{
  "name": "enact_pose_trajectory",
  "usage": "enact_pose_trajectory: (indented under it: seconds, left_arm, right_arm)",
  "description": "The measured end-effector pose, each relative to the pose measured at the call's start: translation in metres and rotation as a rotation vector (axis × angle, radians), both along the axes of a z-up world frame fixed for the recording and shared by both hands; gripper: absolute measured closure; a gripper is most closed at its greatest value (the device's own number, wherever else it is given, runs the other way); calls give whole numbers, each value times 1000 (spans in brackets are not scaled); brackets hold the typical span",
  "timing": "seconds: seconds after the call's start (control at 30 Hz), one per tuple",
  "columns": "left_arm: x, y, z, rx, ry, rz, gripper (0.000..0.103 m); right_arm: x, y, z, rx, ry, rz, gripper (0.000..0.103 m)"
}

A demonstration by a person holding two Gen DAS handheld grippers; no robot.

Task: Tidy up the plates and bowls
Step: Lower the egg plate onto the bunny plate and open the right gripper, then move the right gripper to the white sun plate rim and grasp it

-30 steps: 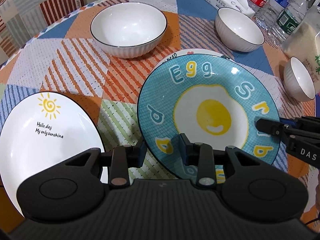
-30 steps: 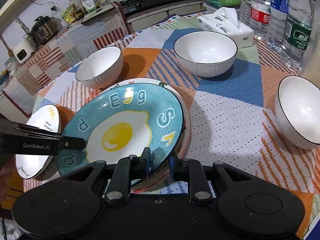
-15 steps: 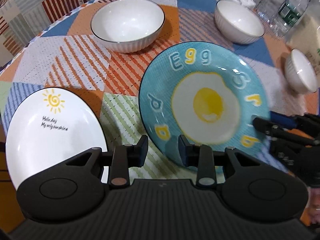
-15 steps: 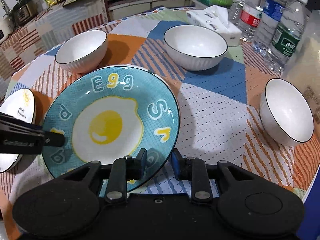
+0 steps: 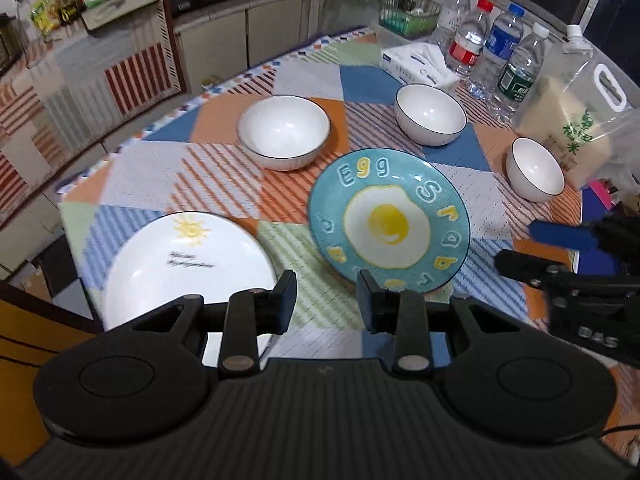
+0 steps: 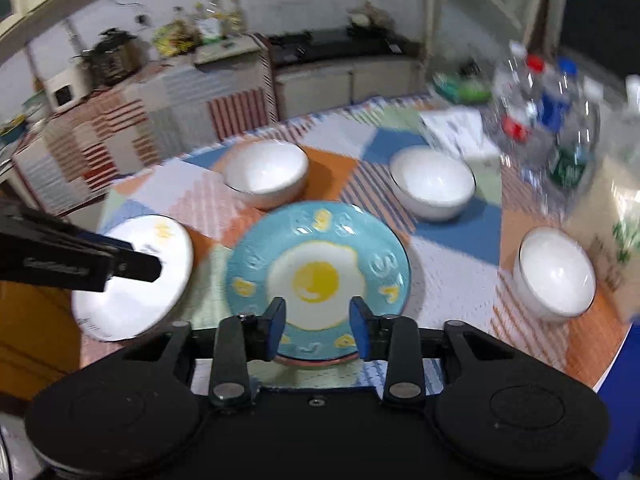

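Observation:
A blue egg plate (image 5: 388,220) (image 6: 318,276) lies flat on the patterned table, on top of another plate whose rim barely shows. A white sun plate (image 5: 188,268) (image 6: 134,280) lies to its left. Three white bowls stand behind: a large one (image 5: 284,132) (image 6: 266,172), a middle one (image 5: 430,114) (image 6: 432,180) and a small one at the right (image 5: 534,174) (image 6: 556,276). My left gripper (image 5: 326,300) is open and empty, above the near table edge. My right gripper (image 6: 318,320) is open and empty, raised in front of the egg plate.
Water bottles (image 5: 496,52), a tissue box (image 5: 416,66) and a bag of rice (image 5: 572,120) stand at the back right of the table. A kitchen counter (image 5: 120,40) runs behind. The table's near edge is close below both grippers.
Both grippers let go of the egg plate, opened and pulled back and up. The egg plate now rests flat on the plate beneath it.

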State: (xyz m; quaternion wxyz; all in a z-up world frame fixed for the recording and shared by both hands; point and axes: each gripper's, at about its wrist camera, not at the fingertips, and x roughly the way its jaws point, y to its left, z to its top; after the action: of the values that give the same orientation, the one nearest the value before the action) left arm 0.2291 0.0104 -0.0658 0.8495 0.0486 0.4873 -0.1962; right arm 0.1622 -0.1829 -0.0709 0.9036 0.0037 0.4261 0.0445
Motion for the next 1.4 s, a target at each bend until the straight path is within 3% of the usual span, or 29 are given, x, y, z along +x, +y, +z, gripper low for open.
enact_pose_trajectory:
  seconds: [0.3,0.73,0.9,1.07,1.27,1.4]
  left_arm:
    - [-40,57,16,22,-15,20,71]
    - [-52,121,-18,48,42,40,67]
    - [-36,135,-40,37,33,51,67]
    - [-10,145,-68,70,20,29,67]
    - [29,165,-102,67,43,49,66]
    - [53,177,-123,86,46,58,66]
  right_arm:
    - [-43,42,38,-7,-72,84,39]
    - [-64,106,14,78,-146,122,30]
    - [-60,122,-6,90,-206,115,22]
    - [-49,131,-34,93,-270,47,21]
    - [-20,136,-80,140,-183,-25,21]
    - [-2,138,-111,233,-104,-77,21]
